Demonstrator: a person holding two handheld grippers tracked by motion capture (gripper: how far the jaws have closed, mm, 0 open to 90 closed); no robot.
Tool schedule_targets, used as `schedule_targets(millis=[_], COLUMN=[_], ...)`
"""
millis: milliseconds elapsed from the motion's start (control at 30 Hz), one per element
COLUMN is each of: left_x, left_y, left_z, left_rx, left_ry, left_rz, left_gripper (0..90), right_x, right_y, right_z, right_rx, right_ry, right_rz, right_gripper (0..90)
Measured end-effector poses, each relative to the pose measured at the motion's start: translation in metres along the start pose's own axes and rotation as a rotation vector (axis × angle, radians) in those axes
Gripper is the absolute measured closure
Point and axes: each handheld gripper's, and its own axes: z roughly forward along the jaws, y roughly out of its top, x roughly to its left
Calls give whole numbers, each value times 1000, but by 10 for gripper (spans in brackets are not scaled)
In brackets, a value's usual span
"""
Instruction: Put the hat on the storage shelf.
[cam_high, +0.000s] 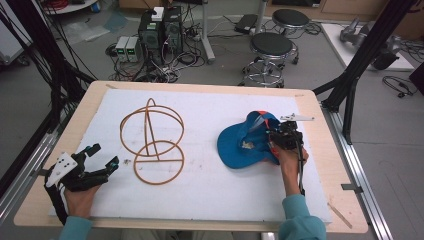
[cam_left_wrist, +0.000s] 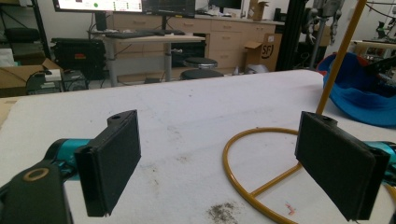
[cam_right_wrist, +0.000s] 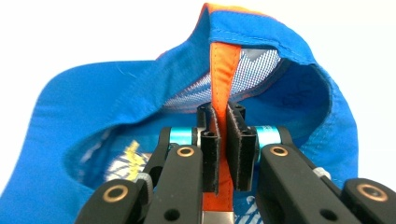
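- While the person's left hand rests at the near left corner of the table (cam_high: 310, 100), the left gripper (cam_high: 102, 157) sits low over the white mat (cam_high: 210, 185) with its jaws spread wide and nothing between them; it points toward the wire stand.
- Just right of that gripper stands the wire hat stand (cam_high: 152, 142), a flat ring on the mat with an upright hoop and a post rising from it. It is bare, so I judge the main work, getting the cap onto it, is not yet done.
- Further right, well apart from the stand, the blue cap (cam_high: 242, 145) lies on the mat, upside down as far as I can tell, with its hollow inside facing up. Its long axis seems to run from near left to far right, the flat brim toward the stand and the crown with the orange strap (cam_right_wrist: 223, 70) at the far right.
- At the right edge of the cap, the right gripper (cam_high: 280, 140) has its jaws pressed tight together on that orange strap at the back of the crown; in the right gripper view the pads pinch the strap from both sides.
- So the grasp looks made; lifting the cap, carrying it left and settling it over the hoop are all left to do.
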Motion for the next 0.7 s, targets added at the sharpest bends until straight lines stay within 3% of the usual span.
schedule_targets(millis=[100, 200, 433, 500, 567, 700], left_x=[0, 0, -1, -1, -1, -1], left_y=[0, 0, 0, 0, 0, 0], left_z=[0, 1, 1, 1, 0, 1], left_rx=[0, 7, 4, 3, 4, 2], left_ry=[0, -1, 2, 3, 3, 6], left_rz=[2, 1, 9, 7, 9, 10], left_gripper=[146, 147, 147, 147, 147, 146], right_x=[-1, 0, 13, 15, 20, 23], right_y=[2, 3, 11, 13, 18, 22], right_z=[-17, -22, -48, -52, -63, -71], right_rx=[-74, -91, -205, -217, -273, -320], right_ry=[55, 64, 138, 144, 160, 164], right_rz=[52, 58, 25, 21, 2, -25], right_gripper=[849, 849, 850, 850, 850, 849])
